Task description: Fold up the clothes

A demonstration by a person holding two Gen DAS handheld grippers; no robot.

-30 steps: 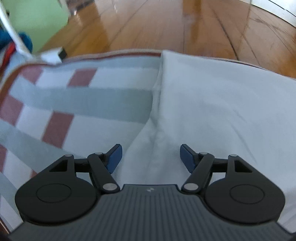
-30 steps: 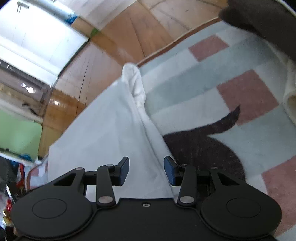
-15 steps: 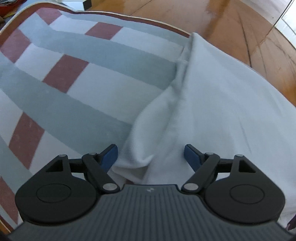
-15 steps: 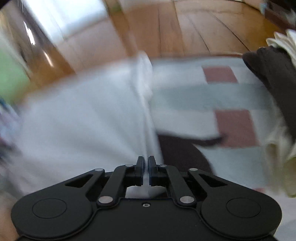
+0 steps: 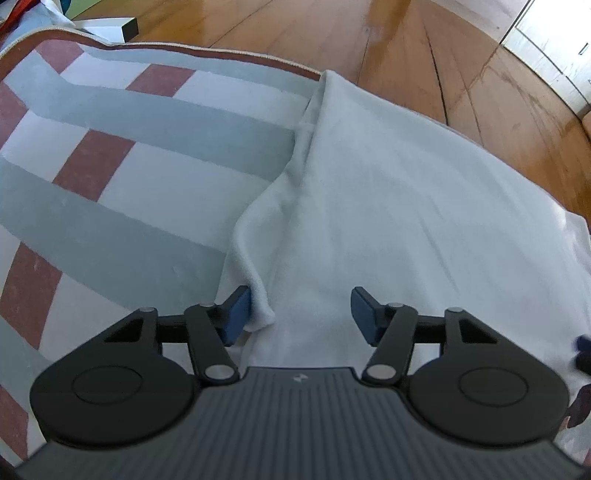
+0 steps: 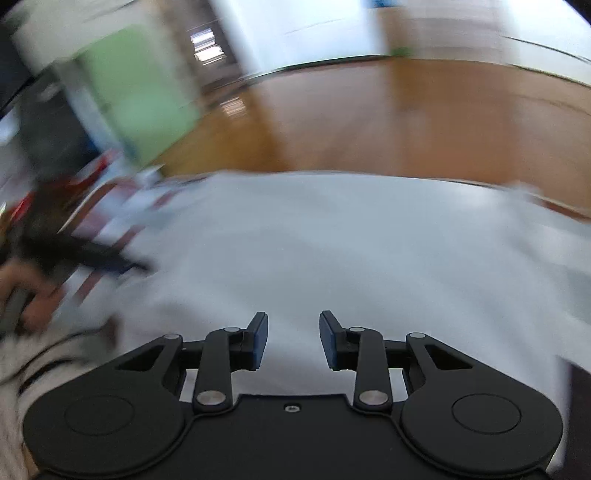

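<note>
A white garment (image 5: 399, 206) lies spread on a checked rug (image 5: 122, 173) of grey, white and red. Its folded left edge runs toward my left gripper (image 5: 299, 314), which is open low over the cloth, the left pad touching the raised hem. In the blurred right wrist view the same white garment (image 6: 351, 251) fills the middle. My right gripper (image 6: 293, 339) is open just above it with nothing between the pads.
Wooden floor (image 5: 424, 48) lies beyond the rug's far edge. A white box (image 5: 107, 29) sits at the rug's far left corner. In the right wrist view a hand with the other gripper (image 6: 40, 266) shows at left, and a striped cloth (image 6: 44, 362) lies at lower left.
My right gripper was shut half a second ago and is now open; its view has swung fast to the left. My left gripper has stayed open and shifted slightly along the garment's edge.
</note>
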